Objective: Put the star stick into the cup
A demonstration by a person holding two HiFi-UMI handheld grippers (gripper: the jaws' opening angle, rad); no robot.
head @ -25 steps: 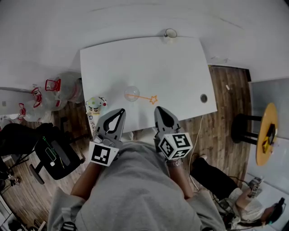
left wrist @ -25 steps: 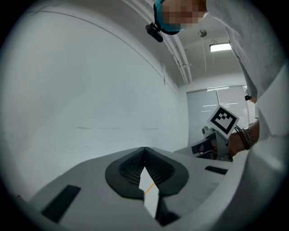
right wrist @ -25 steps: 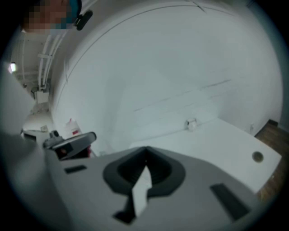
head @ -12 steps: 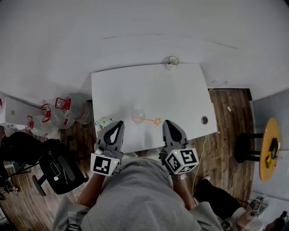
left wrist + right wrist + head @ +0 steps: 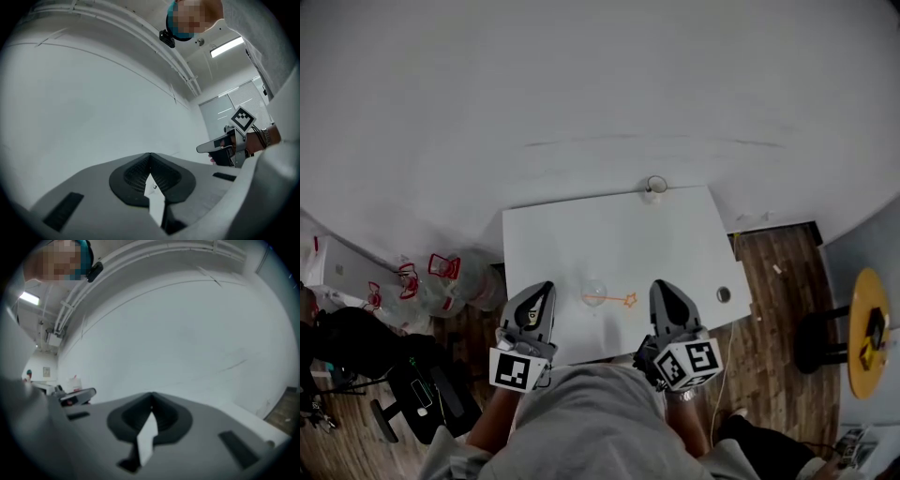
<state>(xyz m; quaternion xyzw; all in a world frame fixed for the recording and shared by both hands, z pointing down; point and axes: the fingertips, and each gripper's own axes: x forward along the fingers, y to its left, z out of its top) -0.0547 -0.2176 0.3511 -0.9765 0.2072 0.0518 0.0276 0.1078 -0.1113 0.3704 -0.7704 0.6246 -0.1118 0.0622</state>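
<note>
A clear cup (image 5: 594,291) stands near the front of the white table (image 5: 581,234). The orange star stick (image 5: 609,299) lies flat just right of it, star end (image 5: 630,300) pointing right. Its plain end reaches the cup's foot; whether they touch I cannot tell. My left gripper (image 5: 547,285) and right gripper (image 5: 659,284) hover at the table's front edge, either side of cup and stick, both shut and empty. In the left gripper view the jaws (image 5: 150,154) point at a bare wall, with the right gripper (image 5: 225,147) beside them. The right gripper view shows shut jaws (image 5: 151,393) and the wall.
A roll of tape (image 5: 654,185) sits at the table's far edge and a cable hole (image 5: 724,294) near its right front corner. Water jugs (image 5: 441,281) and an office chair (image 5: 422,394) stand on the floor left; a yellow round table (image 5: 867,328) stands far right.
Both grippers have risen, and the head view has lifted with them, so the table looks smaller and lower in the picture. Cup and stick lie where they were.
</note>
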